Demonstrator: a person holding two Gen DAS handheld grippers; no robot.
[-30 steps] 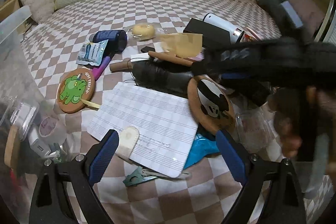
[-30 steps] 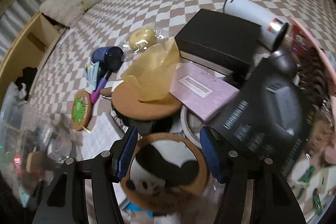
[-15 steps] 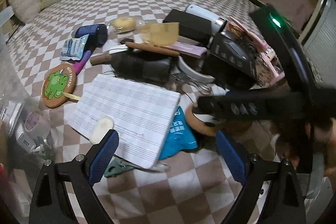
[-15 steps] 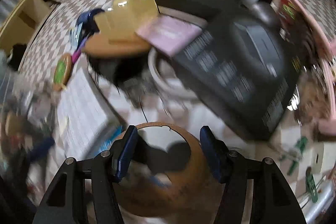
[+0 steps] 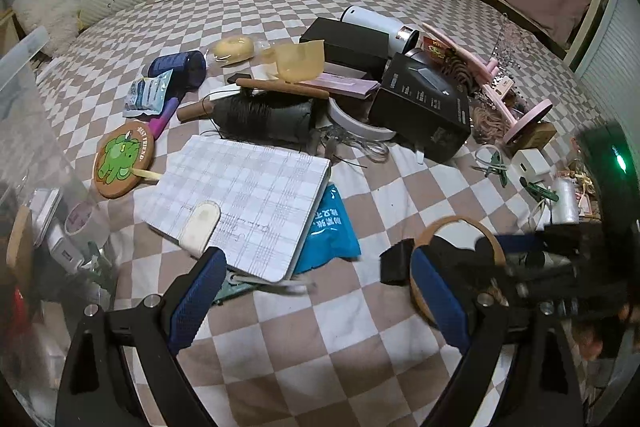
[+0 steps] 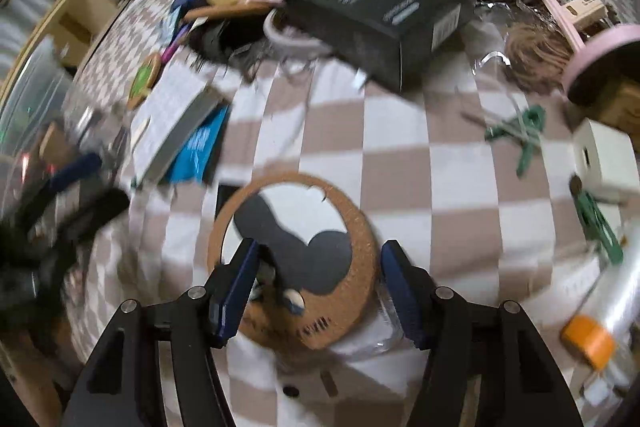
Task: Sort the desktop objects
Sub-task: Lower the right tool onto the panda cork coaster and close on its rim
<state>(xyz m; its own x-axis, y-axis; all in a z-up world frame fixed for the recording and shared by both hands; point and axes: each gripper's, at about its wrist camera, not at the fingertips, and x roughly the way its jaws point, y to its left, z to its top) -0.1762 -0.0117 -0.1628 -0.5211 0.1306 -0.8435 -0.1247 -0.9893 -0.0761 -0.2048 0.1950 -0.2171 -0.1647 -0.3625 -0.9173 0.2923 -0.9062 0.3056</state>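
My right gripper (image 6: 318, 281) is shut on a round cork coaster with a panda print (image 6: 296, 251) and holds it over the checked bed cover. The same coaster (image 5: 460, 251) and the right gripper show at the lower right of the left wrist view. My left gripper (image 5: 316, 299) is open and empty above the cover, just below a checked notebook (image 5: 244, 203). A green-frog cork coaster (image 5: 124, 159) lies left of the notebook.
A black box (image 5: 424, 107), a white cylinder (image 5: 380, 27), a pink rack (image 5: 496, 83), a hairbrush (image 5: 260, 115), a blue packet (image 5: 328, 231) and green clips (image 6: 520, 135) are scattered about. A clear bin (image 5: 36, 187) with small items stands at the left.
My right gripper has carried the panda coaster away from the pile, toward the near right. The left gripper has pulled back and stayed open.
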